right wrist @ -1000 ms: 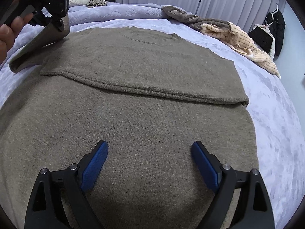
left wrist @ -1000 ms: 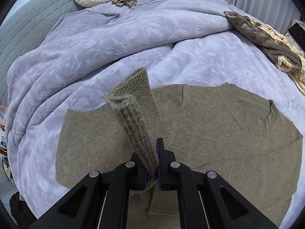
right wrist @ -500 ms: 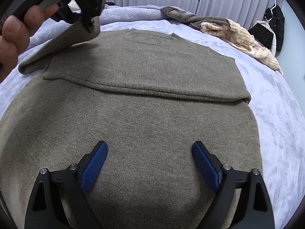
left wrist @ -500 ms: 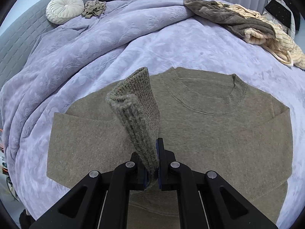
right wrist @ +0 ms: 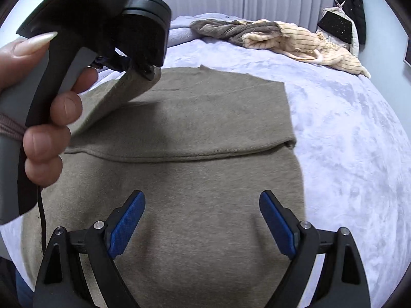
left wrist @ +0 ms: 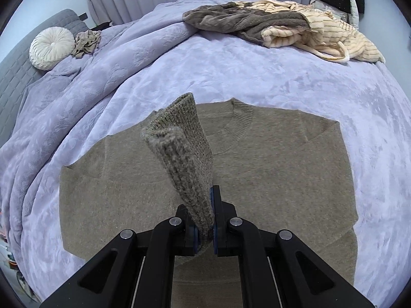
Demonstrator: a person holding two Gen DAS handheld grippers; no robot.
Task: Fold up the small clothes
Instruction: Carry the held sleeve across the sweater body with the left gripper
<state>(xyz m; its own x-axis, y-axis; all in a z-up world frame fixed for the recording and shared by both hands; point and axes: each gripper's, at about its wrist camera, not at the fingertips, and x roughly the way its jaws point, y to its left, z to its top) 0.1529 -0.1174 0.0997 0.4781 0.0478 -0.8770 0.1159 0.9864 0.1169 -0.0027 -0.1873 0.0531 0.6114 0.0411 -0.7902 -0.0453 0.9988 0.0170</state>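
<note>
Lying flat on the lilac bedspread (left wrist: 257, 71), front up, neckline toward the far side: the brown sweater (left wrist: 269, 166), spread wide so its panels can be turned in one at a time. Already doubled over along a straight crease across the body in the right wrist view, judging by the raised edge there. Lifted clear of the body: the ribbed sleeve cuff (left wrist: 179, 138), pinched upright so the sleeve trails behind and can be drawn across the chest without dragging the layers beneath. Clenched on that cuff: the left gripper (left wrist: 205, 220), pads pressing knit from both sides, held in a hand (right wrist: 46, 118) seen up close from the right. Hovering low over the near part of the sweater, jaws spread wide with nothing between them: the right gripper (right wrist: 203, 220), probably kept ready to pin or smooth the fabric once the sleeve lands. Further out, well apart: a heap of brown and cream striped clothes (left wrist: 282, 30), likely waiting; a round white cushion (left wrist: 51, 47) by the grey headboard (left wrist: 15, 77).
</note>
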